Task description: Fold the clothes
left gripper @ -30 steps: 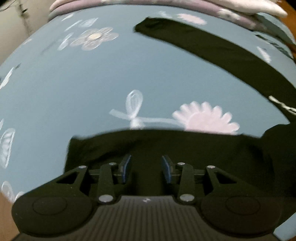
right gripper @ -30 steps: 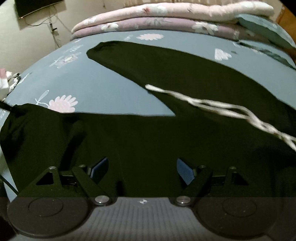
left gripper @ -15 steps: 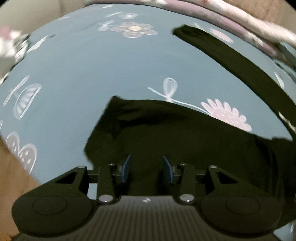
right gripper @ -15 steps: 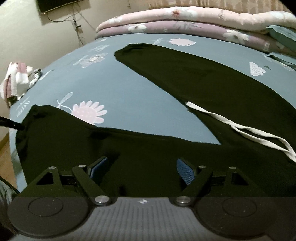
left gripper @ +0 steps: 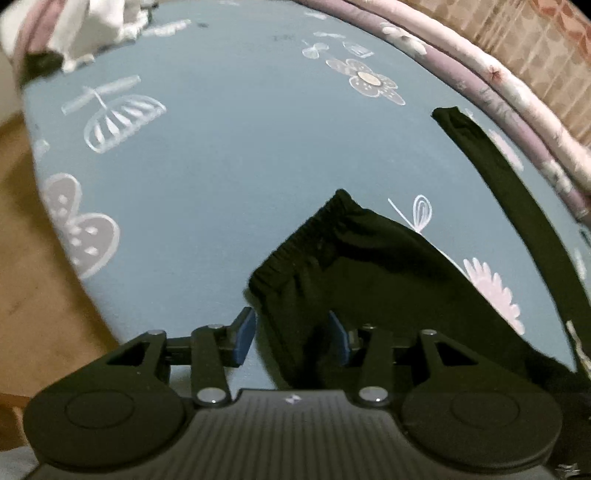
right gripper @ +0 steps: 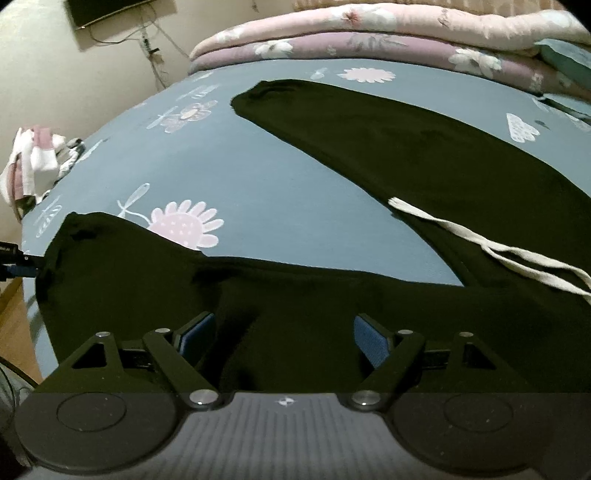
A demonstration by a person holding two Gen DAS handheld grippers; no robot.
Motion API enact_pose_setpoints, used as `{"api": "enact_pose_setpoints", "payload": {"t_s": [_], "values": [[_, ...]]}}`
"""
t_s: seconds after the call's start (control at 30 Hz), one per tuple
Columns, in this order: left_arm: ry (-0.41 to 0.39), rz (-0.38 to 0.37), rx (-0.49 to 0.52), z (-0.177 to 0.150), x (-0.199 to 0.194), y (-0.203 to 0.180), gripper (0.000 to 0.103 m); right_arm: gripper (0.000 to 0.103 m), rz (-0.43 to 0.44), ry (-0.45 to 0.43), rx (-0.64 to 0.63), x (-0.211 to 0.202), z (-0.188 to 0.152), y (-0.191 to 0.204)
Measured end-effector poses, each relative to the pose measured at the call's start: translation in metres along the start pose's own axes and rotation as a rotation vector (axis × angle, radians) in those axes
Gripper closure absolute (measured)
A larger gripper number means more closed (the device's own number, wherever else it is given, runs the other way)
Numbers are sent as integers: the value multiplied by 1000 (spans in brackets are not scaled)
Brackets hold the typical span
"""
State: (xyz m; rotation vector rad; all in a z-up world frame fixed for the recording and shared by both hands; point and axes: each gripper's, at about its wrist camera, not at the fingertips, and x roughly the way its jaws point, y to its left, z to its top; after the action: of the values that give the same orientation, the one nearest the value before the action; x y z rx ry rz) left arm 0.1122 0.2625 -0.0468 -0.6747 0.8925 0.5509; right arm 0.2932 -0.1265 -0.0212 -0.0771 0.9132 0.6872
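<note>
Left wrist: black pants [left gripper: 369,266] on floral sheet [left gripper: 221,166]; no legible writing.

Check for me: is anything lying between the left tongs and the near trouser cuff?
Nothing visible. The left tongs have just been opening, and the near leg of the black trousers already runs between the pads, its elastic cuff just ahead. Only bare blue bedsheet surrounds it.

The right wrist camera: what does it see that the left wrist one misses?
Only the right view shows the white drawstring, the wall screen and the right gripper, open over the black trousers. Only the left view shows the ribbed cuff between the left gripper's pads, which have just been opening. Both show the flowered blue sheet and stacked quilts.
</note>
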Motion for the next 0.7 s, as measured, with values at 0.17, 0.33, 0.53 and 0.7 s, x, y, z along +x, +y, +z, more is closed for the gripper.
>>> {"api": "enact_pose_setpoints", "payload": {"t_s": [0.17, 0.33, 0.53, 0.7], "values": [[65, -77, -12, 9, 25, 11, 60, 17, -17, 6, -4, 0, 1, 4], [86, -146, -19, 19, 31, 21, 60, 18, -26, 11, -2, 4, 5, 10], [71, -214, 4, 24, 34, 31, 65, 17, -36, -17, -4, 5, 11, 25], [53, -182, 91, 21, 23, 23, 95, 17, -56, -31, 1, 6, 16, 36]]}}
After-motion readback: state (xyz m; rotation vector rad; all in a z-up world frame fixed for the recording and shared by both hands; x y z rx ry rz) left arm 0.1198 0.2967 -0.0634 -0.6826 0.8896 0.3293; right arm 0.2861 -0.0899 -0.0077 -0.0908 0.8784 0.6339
